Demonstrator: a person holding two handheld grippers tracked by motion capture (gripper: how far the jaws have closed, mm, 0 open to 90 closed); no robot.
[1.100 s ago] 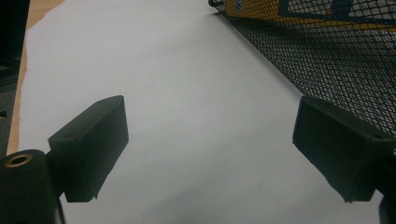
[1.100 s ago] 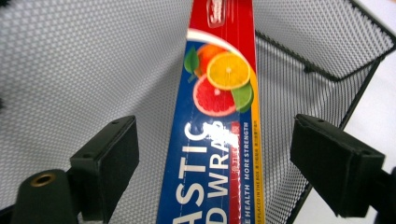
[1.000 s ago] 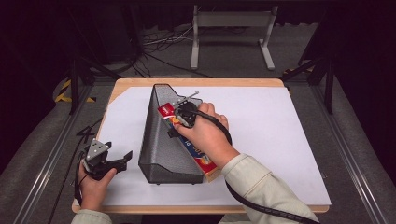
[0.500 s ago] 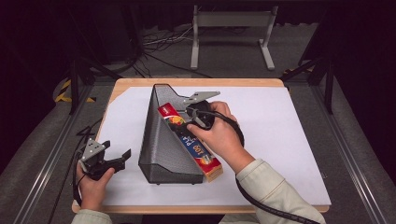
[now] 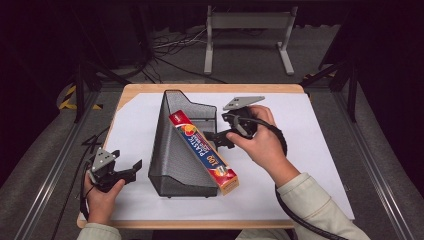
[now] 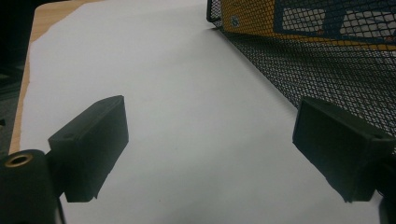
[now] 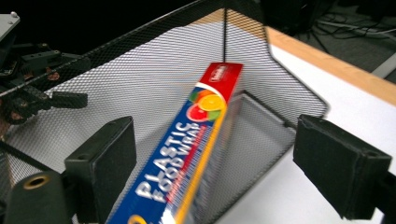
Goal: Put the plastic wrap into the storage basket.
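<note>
A black mesh file holder (image 5: pixel 175 145) stands in the middle of the white sheet. A long plastic food wrap box (image 5: pixel 202 150) lies slanted in it, its near end sticking out at the front. My right gripper (image 5: pixel 220 139) hovers just right of the box, open and holding nothing. In the right gripper view its jaws (image 7: pixel 219 172) stand wide apart, with the box (image 7: pixel 196 144) and the holder (image 7: pixel 140 79) beyond them. My left gripper (image 5: pixel 131 169) is open near the table's front left, pointing at the holder's mesh wall (image 6: pixel 327 79).
A white paper sheet (image 5: pixel 310 150) covers the wooden table (image 5: pixel 150 89); its right half is bare. A grey metal stand (image 5: pixel 247 30) and cables lie on the floor beyond the far edge. Dark rails run along both sides.
My right hand has drawn back to the right, off the box, which stays slanted in the holder. The left gripper has barely shifted.
</note>
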